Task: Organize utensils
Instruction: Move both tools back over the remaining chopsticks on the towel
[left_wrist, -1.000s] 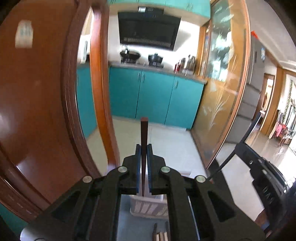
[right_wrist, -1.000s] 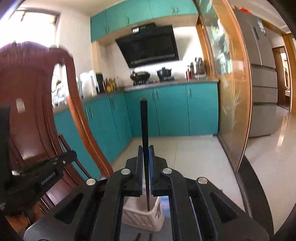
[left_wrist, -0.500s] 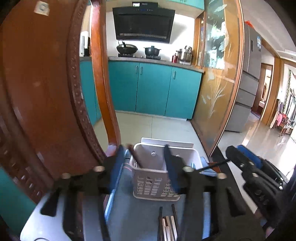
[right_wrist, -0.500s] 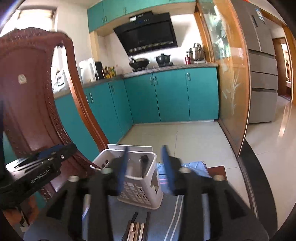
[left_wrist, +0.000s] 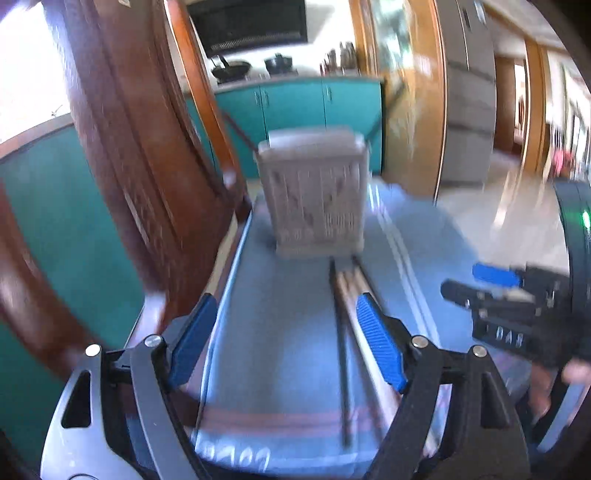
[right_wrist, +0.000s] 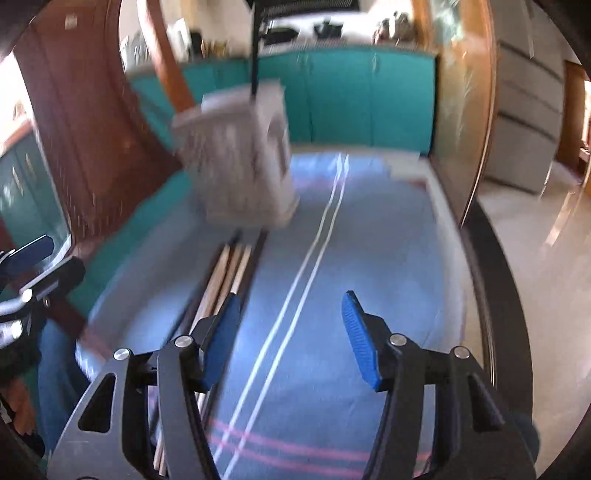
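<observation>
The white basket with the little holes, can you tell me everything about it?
The basket is a tall, boxy holder that looks like pale plastic, its walls a lattice of small slots. It stands upright at the far end of a blue striped cloth. A dark stick pokes straight up out of it. Loose chopsticks lie just in front of its base. The picture is blurry.

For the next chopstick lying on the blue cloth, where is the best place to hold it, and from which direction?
Probably grip an outer chopstick of the bundle at mid-length, coming from above with jaws across its thin width. The sticks lie flat and side by side on the cloth, pointing at the basket, so only the edge ones leave room for a finger.
</observation>
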